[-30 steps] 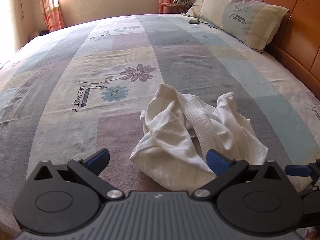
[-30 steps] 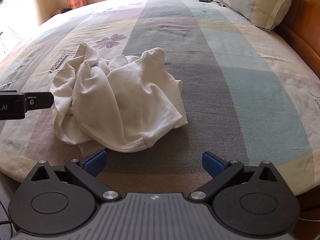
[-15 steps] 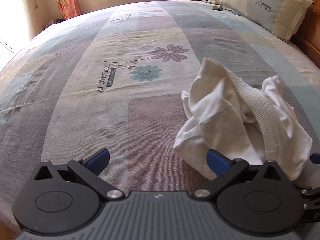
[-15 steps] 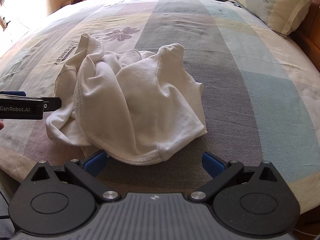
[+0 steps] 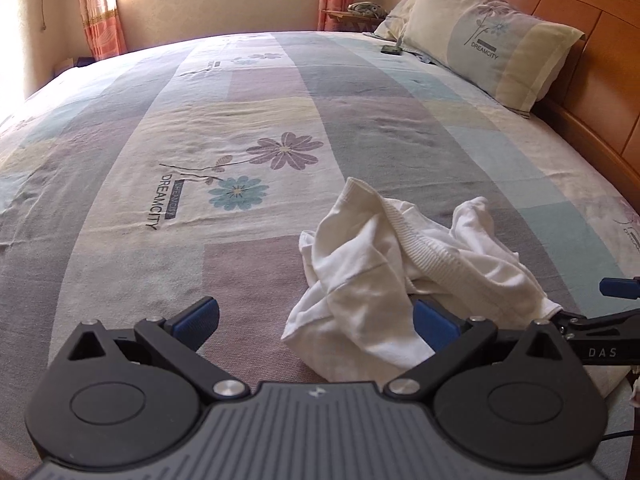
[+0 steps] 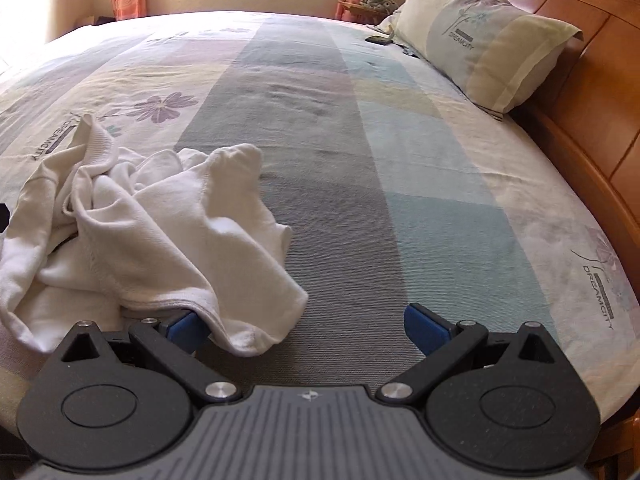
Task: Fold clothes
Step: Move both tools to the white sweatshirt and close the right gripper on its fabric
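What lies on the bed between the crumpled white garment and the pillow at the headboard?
Only bare patchwork bedsheet lies between the white garment and the pillow, as the right wrist view shows. A small dark object lies near the pillow.

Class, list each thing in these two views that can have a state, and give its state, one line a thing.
Garment: crumpled in a heap on the bed, not yet folded.
Left gripper: open; garment edge lies between its fingers.
Right gripper: open; garment hem drapes over its left finger.
Bedsheet: spread flat, lightly creased.
Pillow: propped against the headboard.
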### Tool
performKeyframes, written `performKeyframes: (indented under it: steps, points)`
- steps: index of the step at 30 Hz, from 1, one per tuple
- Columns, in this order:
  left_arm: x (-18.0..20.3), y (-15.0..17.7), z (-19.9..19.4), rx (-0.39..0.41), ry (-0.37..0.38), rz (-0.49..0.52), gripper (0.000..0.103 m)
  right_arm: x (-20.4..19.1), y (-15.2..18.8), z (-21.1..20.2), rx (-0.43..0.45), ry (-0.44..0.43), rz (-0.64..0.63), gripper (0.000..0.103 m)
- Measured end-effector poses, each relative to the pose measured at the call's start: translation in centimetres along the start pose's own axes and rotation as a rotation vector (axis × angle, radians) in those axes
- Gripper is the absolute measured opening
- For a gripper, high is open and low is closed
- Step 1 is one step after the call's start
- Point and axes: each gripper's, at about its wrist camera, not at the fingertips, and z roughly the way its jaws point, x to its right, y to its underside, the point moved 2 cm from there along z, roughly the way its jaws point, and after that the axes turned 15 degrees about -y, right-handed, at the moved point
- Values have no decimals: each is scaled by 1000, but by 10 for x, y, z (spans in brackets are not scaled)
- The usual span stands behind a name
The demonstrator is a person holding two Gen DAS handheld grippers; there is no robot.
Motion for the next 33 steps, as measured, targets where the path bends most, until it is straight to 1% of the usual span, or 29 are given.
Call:
performKeyframes:
  steps: [1,3,4,6,11,14,16,19,20,22,25,26,28,30,33]
  points:
    - [7,0,4,-5,6,15,102,3,0,0,2,-15,16,103]
    - [19,6,20,-40,12,50,102,4,1,0,7,-45,35,103]
    - [25,8,28,-60,14,67,103,3,2,1,8,-56,32,103]
    - [28,15,37,-66,29,67,103,-5,6,6,5,-64,-11,103]
    - [18,22,44,-38,107,47,103,-19,12,27,-15,-98,-134,103]
    - [16,27,46,-6,143,56,103,-20,18,46,-48,-106,-169,103]
    - [15,29,46,22,158,70,103,-15,20,50,-27,-127,-154,103]
    - [17,30,47,50,167,88,103,3,21,55,-29,-210,-48,103]
    - [18,29,47,56,167,93,103,7,22,55,-17,-229,-43,103]
    - [19,28,49,56,171,95,103,6,26,54,7,-229,-69,103]
    - [14,25,52,12,191,69,103,3,31,53,28,-221,-91,103]
    - [11,23,52,-7,193,61,103,3,30,52,23,-220,-94,103]
    - [6,22,44,1,172,74,102,3,25,48,0,-221,-100,103]
    - [1,22,35,17,150,96,102,0,23,33,17,-211,-157,102]
    - [-7,22,24,24,170,109,102,-14,23,-1,96,-205,-300,101]
